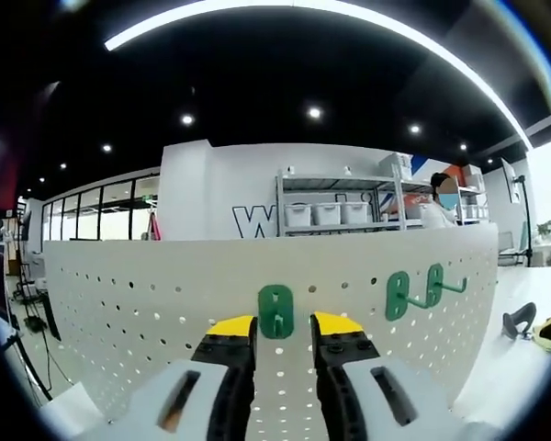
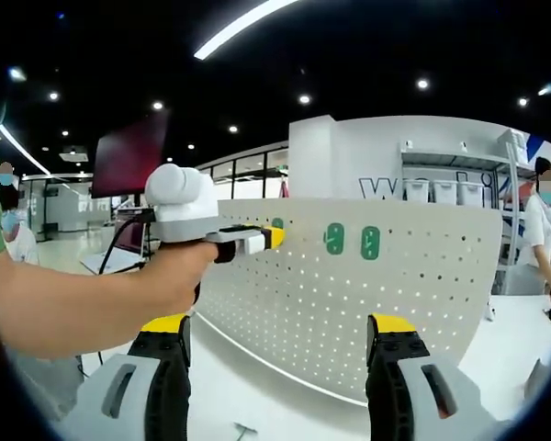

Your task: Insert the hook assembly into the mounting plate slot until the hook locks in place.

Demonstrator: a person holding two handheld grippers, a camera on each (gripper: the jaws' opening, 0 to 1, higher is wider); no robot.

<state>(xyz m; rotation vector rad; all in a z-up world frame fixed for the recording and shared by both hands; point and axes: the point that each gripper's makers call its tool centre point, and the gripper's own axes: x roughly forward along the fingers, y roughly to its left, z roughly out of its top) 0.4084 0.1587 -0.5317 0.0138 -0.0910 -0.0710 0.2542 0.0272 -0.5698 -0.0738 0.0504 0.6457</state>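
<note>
Green hook assembly point(image 1: 275, 310) seated flat against the white perforated mounting plate point(image 1: 147, 294), upper row of holes, framed between the yellow-tipped jaws of the left hand-held gripper point(image 1: 283, 329). Jaws spread to either side of the green part, a sliver of white board visible on each side; not clamped on it, though contact of the tips with the board cannot be told. Two more green hooks point(image 1: 413, 292) already hung on the plate off to the right, one with a prong reaching sideways. From the right gripper view: same plate point(image 2: 349, 294) standing upright and curved on a white desk point(image 2: 257, 386), two green hooks point(image 2: 352, 242) side by side near its top edge, left hand-held gripper point(image 2: 268, 237) held by a hand point(image 2: 170, 280) with its yellow tip right at the board beside a green piece. Right hand-held gripper point(image 2: 280, 367) wide open, empty, hanging back well short of the plate. Judged step: insertion at or near its end, locking not confirmed from here. Next move calls for a firm seat check on the hook, a push into the slot if loose, then a straight back-off without dragging it out. Shelving point(image 1: 335, 207) with bins and a person point(image 2: 537, 230) behind the board.
</note>
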